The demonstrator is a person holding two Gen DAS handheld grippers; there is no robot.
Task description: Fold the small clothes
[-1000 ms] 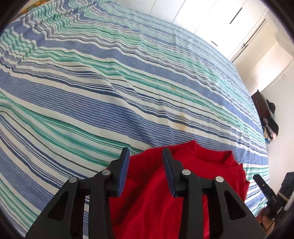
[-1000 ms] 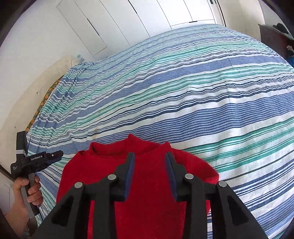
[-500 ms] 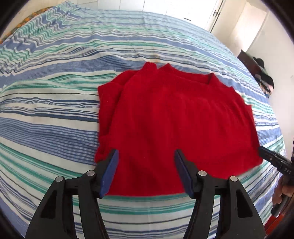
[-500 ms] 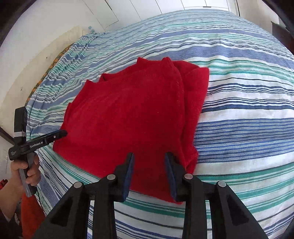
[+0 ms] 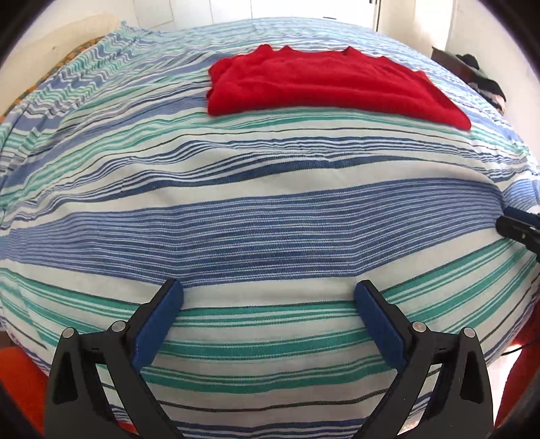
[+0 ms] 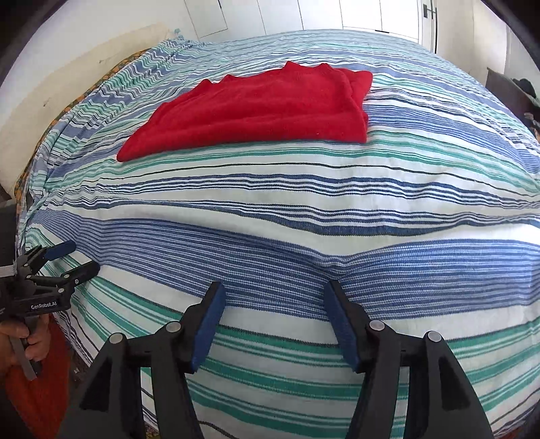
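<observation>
A red knit top (image 5: 324,84) lies folded flat on the striped bedspread (image 5: 256,216), far from both grippers; in the right wrist view the red top (image 6: 256,111) sits at the upper middle. My left gripper (image 5: 268,292) hovers over the near part of the bed, its jaws opening wide with nothing between them. My right gripper (image 6: 274,292) is also over the near stripes, its jaws opening and holding nothing. The left gripper (image 6: 67,258) shows at the left edge of the right wrist view, held by a hand (image 6: 32,341).
White wardrobe doors (image 6: 324,13) stand behind the bed. A dark piece of furniture with a heap of clothes (image 5: 479,77) is at the far right. A patterned pillow edge (image 6: 50,125) shows at the bed's left side. Something orange-red (image 5: 20,371) lies below the bed's near edge.
Both grippers have let go of the red top and pulled back toward the near edge of the bed. Their jaws have spread apart, and the top now lies far ahead.
</observation>
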